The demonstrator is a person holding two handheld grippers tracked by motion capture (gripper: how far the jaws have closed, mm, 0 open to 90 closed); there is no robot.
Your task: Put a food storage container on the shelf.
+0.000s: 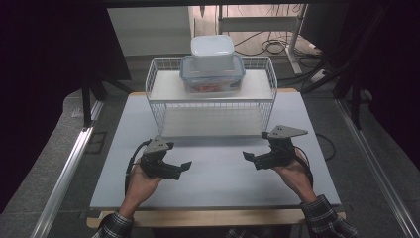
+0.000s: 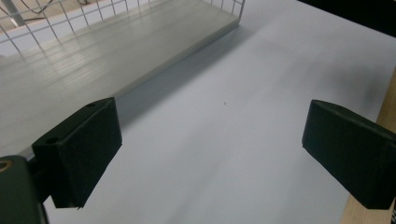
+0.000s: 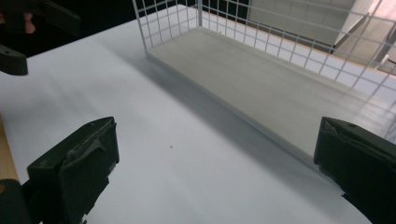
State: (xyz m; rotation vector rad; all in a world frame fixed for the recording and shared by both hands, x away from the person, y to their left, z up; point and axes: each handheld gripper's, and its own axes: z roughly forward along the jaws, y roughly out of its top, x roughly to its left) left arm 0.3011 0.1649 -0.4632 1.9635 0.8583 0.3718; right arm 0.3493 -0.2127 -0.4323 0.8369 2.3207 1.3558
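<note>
One table [image 1: 213, 163] w/ a white top is seen; its near wooden edge is partly covered by the forearms. One white wire rack [image 1: 210, 96] stands at the far middle, two shelves: the lower shelf [image 2: 93, 60] is bare, and its far part is cut off in both gripper views. On the top shelf two boxes are stacked: a clear box w/ blue lid [image 1: 212, 77], contents reddish but hard to make out, and a smaller white box [image 1: 212, 52] on top of it. Two grippers are held over the near table, well apart from the rack & from each other. The left gripper [image 1: 184, 166] has jaws spread apart, nothing between them; the right gripper [image 1: 246, 155] likewise, wide apart & empty. Both tips point inward, toward each other.
</note>
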